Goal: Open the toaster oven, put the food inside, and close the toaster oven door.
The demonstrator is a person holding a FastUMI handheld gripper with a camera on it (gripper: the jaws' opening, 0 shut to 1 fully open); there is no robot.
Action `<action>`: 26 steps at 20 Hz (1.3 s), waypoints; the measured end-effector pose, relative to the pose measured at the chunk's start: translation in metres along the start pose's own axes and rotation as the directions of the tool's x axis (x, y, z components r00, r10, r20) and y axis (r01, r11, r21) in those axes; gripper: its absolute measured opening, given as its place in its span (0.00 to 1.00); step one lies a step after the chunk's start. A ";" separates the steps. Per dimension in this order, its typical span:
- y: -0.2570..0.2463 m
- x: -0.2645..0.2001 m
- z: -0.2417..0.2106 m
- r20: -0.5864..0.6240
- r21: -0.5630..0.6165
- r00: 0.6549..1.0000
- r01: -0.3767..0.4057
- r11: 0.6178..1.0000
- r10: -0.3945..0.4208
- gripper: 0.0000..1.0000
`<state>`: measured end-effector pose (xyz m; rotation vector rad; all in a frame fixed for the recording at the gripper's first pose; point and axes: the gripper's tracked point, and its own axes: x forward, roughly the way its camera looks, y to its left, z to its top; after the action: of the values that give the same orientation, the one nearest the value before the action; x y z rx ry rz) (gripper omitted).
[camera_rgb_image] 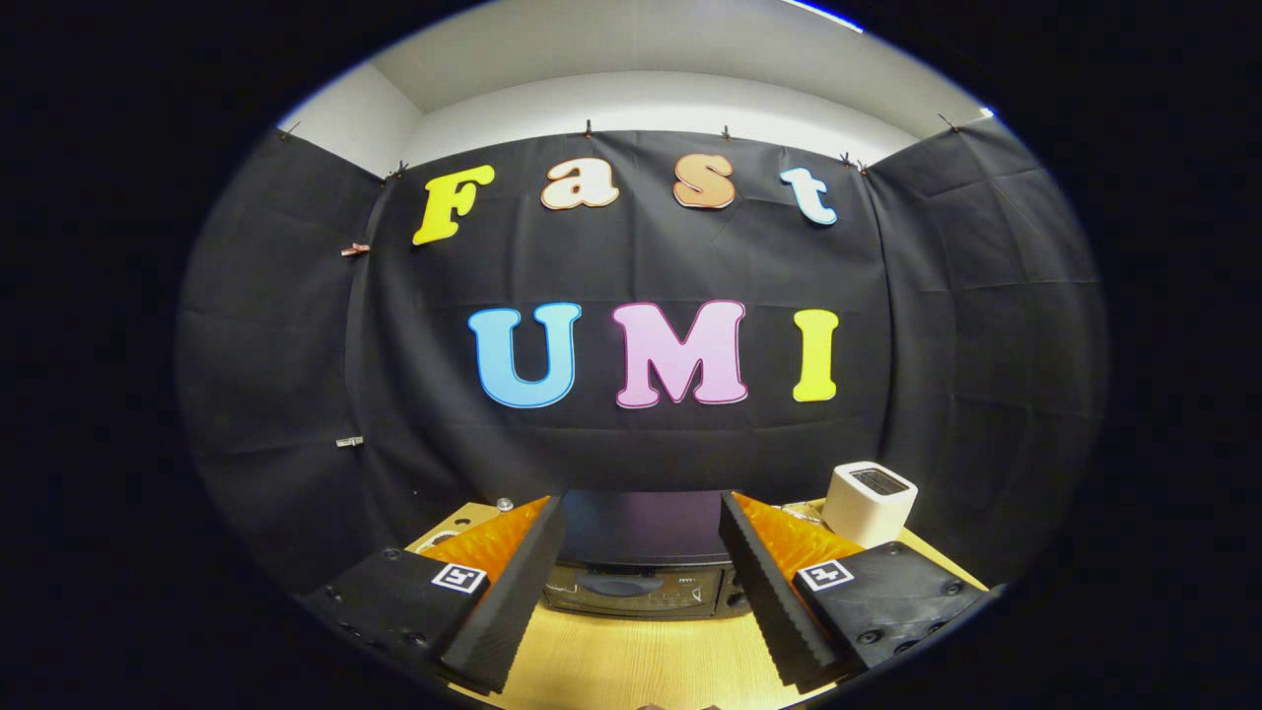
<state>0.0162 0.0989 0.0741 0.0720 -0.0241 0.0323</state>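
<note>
1. Black cloth [641, 266] hangs as the booth's back and side walls, clipped along its top edge, with a pale wall and ceiling showing above it.
2. Below the cloth lies a light wooden table [631, 661], its grain running towards the camera; its far edge meets the foot of the cloth.
3. From the gripper view, the gripper [641, 592] is held above the near part of the table, looking forward and slightly down. Its two fingers [513, 602] stand wide apart, with nothing between their ribbed inner faces but open table and the oven beyond. Each finger carries a small square marker on its outer block.
4. The toaster oven [639, 562] sits at the far edge of the table, against the cloth and straight ahead of the gap between the fingers. It is dark, with a flat top and a front that faces the camera. Its door looks closed, with a handle across the front, and a knob shows at the right end of the front. The fingers are apart from it and touch nothing.
5. A white toaster [868, 501] with a slot in its top stands near the far right corner of the table, beyond the right finger.
6. A small round silvery object [505, 504] lies near the far left corner, beyond the left finger; what it is cannot be told.
</note>
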 end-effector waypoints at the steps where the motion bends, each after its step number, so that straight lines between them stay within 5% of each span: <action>1: 0.000 0.001 0.000 -0.001 -0.003 1.000 0.001 1.000 -0.001 0.98; 26: -0.020 -0.001 -0.022 -0.077 -0.028 0.997 -0.011 1.000 0.009 0.98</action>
<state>0.0162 0.0809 0.0506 0.0426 0.0516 0.0449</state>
